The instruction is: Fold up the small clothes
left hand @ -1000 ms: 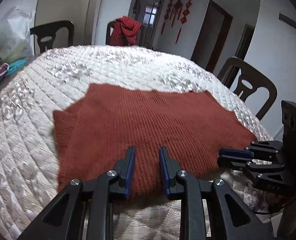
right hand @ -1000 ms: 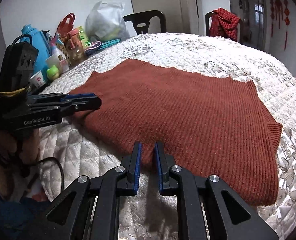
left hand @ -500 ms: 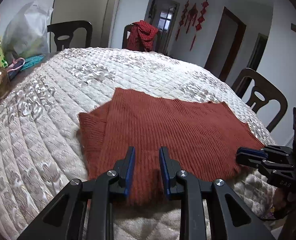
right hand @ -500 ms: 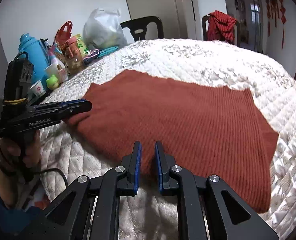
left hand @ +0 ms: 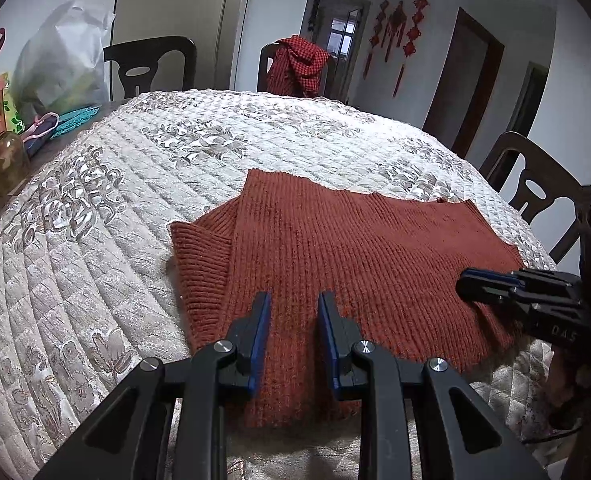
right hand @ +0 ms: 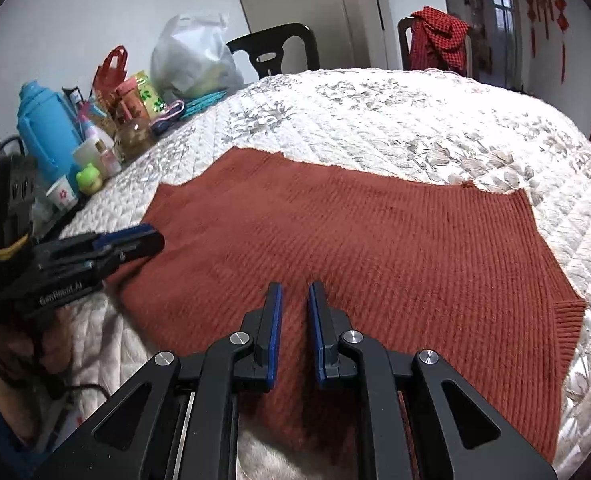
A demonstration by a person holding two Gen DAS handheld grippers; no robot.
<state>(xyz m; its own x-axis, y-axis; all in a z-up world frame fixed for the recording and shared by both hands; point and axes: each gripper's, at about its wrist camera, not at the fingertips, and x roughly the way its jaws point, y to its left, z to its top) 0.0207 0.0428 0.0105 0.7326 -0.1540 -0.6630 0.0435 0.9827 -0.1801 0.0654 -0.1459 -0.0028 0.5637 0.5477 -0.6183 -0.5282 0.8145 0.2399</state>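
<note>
Nearest the cameras, the left gripper (left hand: 293,300) and the right gripper (right hand: 295,292) both hover over the near hem of the rust-red knit sweater (left hand: 347,256), each with a narrow gap between its blue pads and, as far as the views show, no fabric caught between them (the right's gap is the narrower). The sweater lies flat near the front edge of the quilted cover (left hand: 107,208), hem toward the person, its left sleeve (left hand: 201,264) already tucked partly under the body. To fold well, I judge each gripper should pinch both knit layers at the hem, well apart and level, then carry the edge away evenly so the ribs stay straight and nothing bunches. Farther off stand a blue flask (right hand: 41,132), a plastic bag (left hand: 61,68) and chairs.
</note>
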